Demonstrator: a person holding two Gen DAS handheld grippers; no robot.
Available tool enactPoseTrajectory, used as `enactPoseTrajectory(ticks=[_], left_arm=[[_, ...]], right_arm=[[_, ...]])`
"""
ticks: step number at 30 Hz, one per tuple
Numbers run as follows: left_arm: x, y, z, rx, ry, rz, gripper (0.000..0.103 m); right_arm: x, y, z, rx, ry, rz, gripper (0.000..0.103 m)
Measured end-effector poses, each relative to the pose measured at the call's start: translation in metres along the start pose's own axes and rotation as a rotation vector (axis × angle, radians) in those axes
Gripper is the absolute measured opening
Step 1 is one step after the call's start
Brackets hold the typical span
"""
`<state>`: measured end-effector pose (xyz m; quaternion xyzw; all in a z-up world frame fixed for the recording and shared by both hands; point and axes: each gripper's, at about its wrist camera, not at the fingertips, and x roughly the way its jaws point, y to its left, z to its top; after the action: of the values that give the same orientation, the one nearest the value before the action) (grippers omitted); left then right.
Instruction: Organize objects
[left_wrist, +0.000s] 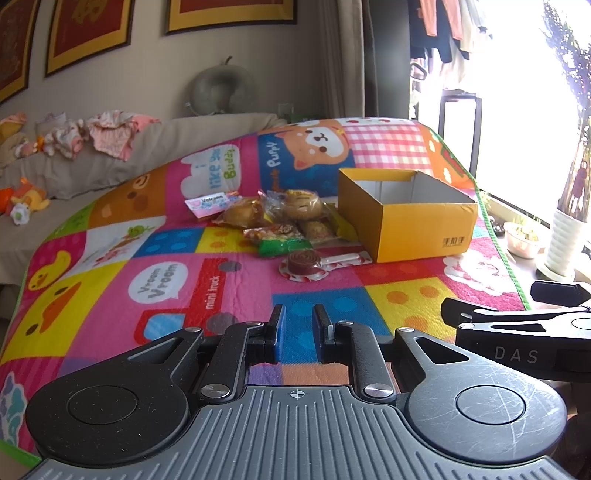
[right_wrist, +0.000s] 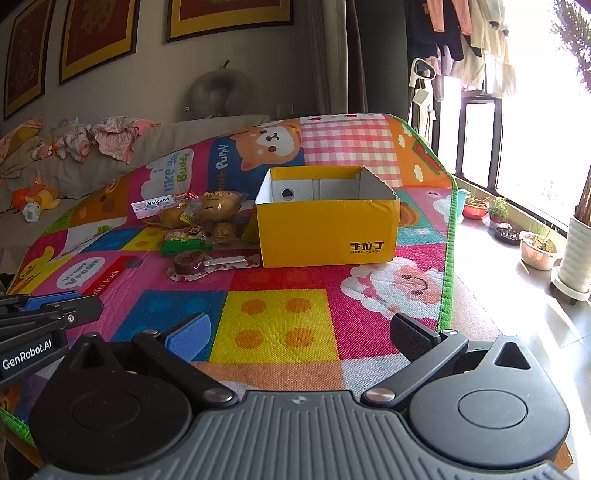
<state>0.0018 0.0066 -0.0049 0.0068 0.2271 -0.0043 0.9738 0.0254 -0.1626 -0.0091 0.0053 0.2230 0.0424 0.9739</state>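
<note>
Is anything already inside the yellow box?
No. In the right wrist view the yellow box stands open and only its bare white walls show; the snack packets lie beside it.

Left gripper (left_wrist: 298, 328) and right gripper (right_wrist: 299, 336) sit side by side over the near part of the mat (right_wrist: 280, 321). Ahead of the right jaws: open box (right_wrist: 327, 232) on the mat. Left of the box, touching or nearly so: heap of wrapped snacks (right_wrist: 207, 218). Flat spiral lolly (right_wrist: 190, 263) lies nearest the jaws, before the heap. Behind the mat: sofa (right_wrist: 110, 173) with clothes (right_wrist: 110, 136) on it.
</note>
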Motion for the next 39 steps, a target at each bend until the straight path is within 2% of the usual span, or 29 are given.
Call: enactPoseTrajectory(ticks=[7, 16, 23, 28, 33, 37, 39], left_arm=[[0.005, 0.004, 0.0, -0.01, 0.017, -0.01, 0.019], [0.032, 0.012, 0.028, 0.039, 0.029, -0.031, 0.019], [0.078, 0.02, 0.072, 0.073, 0.083, -0.133, 0.019], [0.119, 0.036, 0.098, 0.008, 0.134, -0.21, 0.019], [0.147, 0.042, 0.108, 0.01, 0.154, -0.237, 0.019], [0.165, 0.051, 0.136, -0.077, 0.152, -0.231, 0.019], [0.178, 0.052, 0.151, -0.095, 0.162, -0.24, 0.019]], right_arm=[[0.0, 0.001, 0.001, -0.013, -0.005, -0.008, 0.103], [0.015, -0.008, 0.017, -0.028, 0.018, 0.003, 0.103], [0.038, -0.023, 0.05, -0.055, 0.025, 0.023, 0.103], [0.066, -0.05, 0.09, -0.004, 0.032, 0.032, 0.103], [0.098, -0.076, 0.11, 0.081, 0.089, 0.108, 0.103], [0.119, -0.084, 0.125, 0.091, 0.083, 0.099, 0.103], [0.131, -0.092, 0.138, 0.142, 0.094, 0.075, 0.103]])
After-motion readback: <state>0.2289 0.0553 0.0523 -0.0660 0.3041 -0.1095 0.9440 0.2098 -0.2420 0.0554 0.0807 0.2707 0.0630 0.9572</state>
